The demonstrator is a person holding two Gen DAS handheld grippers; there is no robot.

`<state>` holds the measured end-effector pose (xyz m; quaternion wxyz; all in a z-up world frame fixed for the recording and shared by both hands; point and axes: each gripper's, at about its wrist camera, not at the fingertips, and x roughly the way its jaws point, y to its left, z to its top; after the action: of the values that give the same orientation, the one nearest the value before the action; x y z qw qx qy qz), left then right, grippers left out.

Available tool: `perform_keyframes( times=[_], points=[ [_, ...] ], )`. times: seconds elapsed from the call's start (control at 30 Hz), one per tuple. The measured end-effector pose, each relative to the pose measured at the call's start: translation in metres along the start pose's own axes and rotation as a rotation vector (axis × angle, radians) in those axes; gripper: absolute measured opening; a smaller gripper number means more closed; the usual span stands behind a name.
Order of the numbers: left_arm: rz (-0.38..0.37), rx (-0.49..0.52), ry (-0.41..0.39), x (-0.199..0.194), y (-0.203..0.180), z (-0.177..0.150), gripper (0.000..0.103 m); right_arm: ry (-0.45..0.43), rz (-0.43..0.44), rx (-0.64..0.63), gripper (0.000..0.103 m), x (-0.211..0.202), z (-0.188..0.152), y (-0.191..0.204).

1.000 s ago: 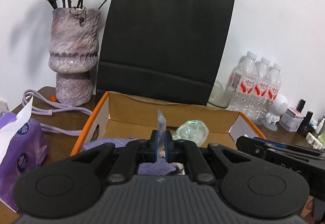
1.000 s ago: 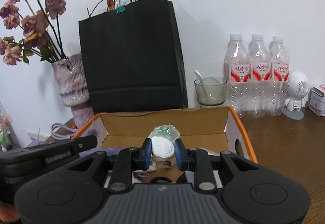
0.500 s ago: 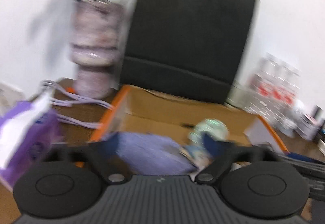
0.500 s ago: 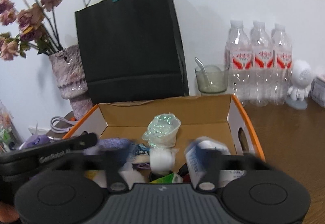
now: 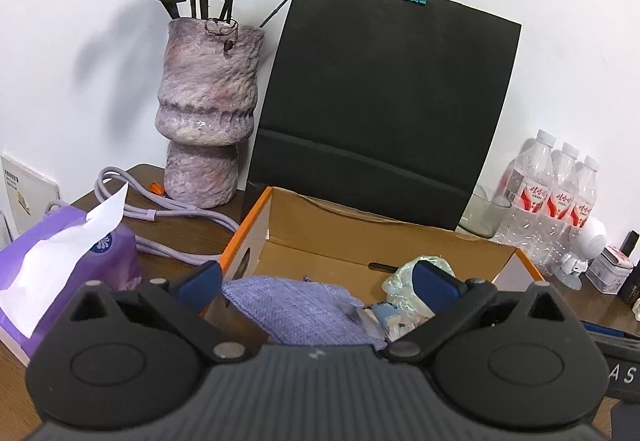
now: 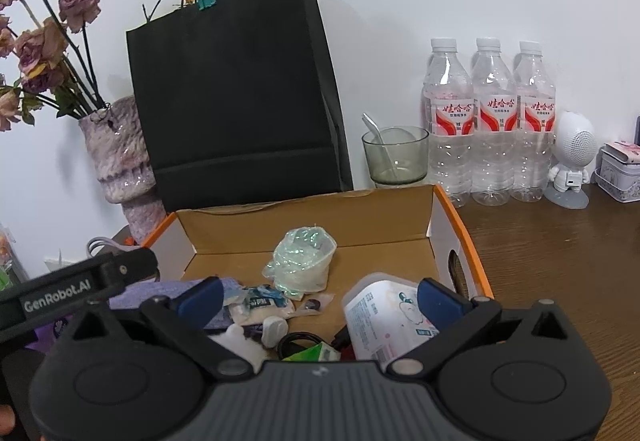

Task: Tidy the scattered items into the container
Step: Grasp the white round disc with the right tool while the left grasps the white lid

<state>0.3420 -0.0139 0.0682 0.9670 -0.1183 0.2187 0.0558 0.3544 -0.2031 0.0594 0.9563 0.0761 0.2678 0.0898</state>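
An orange-rimmed cardboard box (image 5: 248, 237) (image 6: 464, 241) stands on the wooden table in front of both grippers. Inside lie a purple cloth (image 5: 292, 305), a shimmering clear bag (image 6: 300, 257), a white printed pack (image 6: 384, 317), a small white round piece (image 6: 274, 329) and a few sachets (image 6: 260, 303). My left gripper (image 5: 316, 277) hangs open over the box's near left part, nothing between its fingers. My right gripper (image 6: 320, 299) hovers over the near right part, its jaws still opening wide, with nothing pressed between the pads.
A black paper bag (image 6: 236, 101) leans on the wall behind the box. A purple vase (image 5: 208, 109), a cable (image 5: 176, 217) and a tissue pack (image 5: 60, 261) sit left. A glass (image 6: 394, 157), three water bottles (image 6: 492, 121), a white figurine (image 6: 572, 161) and a tin (image 6: 620, 171) stand right.
Both grippers have gone from shut to wide open. The left let go of a thin clear packet, the right of the small white round piece; both now lie in the box.
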Motion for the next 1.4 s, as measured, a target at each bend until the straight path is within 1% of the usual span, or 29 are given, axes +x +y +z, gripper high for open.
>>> perform_keyframes(
  times=[0.3,0.47,0.63,0.8,0.87,0.93,1.0,1.1,1.27,1.4],
  points=[
    [-0.007,0.004,-0.004,-0.002,0.0,0.0,0.103,-0.003,-0.004,0.005,0.103,-0.001,0.001,-0.001],
    [-0.013,0.0,-0.012,-0.011,0.001,0.001,0.103,-0.001,-0.01,0.001,0.103,-0.003,-0.001,-0.001],
    [-0.031,0.009,-0.029,-0.034,0.005,-0.003,0.103,-0.008,-0.01,-0.024,0.103,-0.02,-0.005,0.0],
    [-0.032,0.028,-0.04,-0.063,0.013,-0.014,0.103,-0.018,0.001,-0.04,0.103,-0.044,-0.016,0.0],
    [-0.042,0.037,-0.032,-0.073,0.016,-0.02,0.103,-0.007,0.007,-0.048,0.103,-0.053,-0.023,-0.002],
    [-0.056,0.053,-0.014,-0.084,0.02,-0.028,0.103,0.005,-0.006,-0.073,0.103,-0.063,-0.031,-0.003],
    [-0.05,0.062,-0.004,-0.092,0.024,-0.034,0.103,0.009,-0.024,-0.099,0.103,-0.074,-0.039,-0.005],
    [-0.048,0.089,0.01,-0.104,0.029,-0.044,0.103,0.016,-0.049,-0.105,0.103,-0.087,-0.05,-0.011],
    [-0.045,0.116,0.046,-0.114,0.038,-0.06,0.103,0.049,-0.066,-0.121,0.103,-0.101,-0.07,-0.017],
    [-0.031,0.128,0.077,-0.115,0.043,-0.07,0.103,0.083,-0.07,-0.13,0.103,-0.105,-0.087,-0.021]
  ],
)
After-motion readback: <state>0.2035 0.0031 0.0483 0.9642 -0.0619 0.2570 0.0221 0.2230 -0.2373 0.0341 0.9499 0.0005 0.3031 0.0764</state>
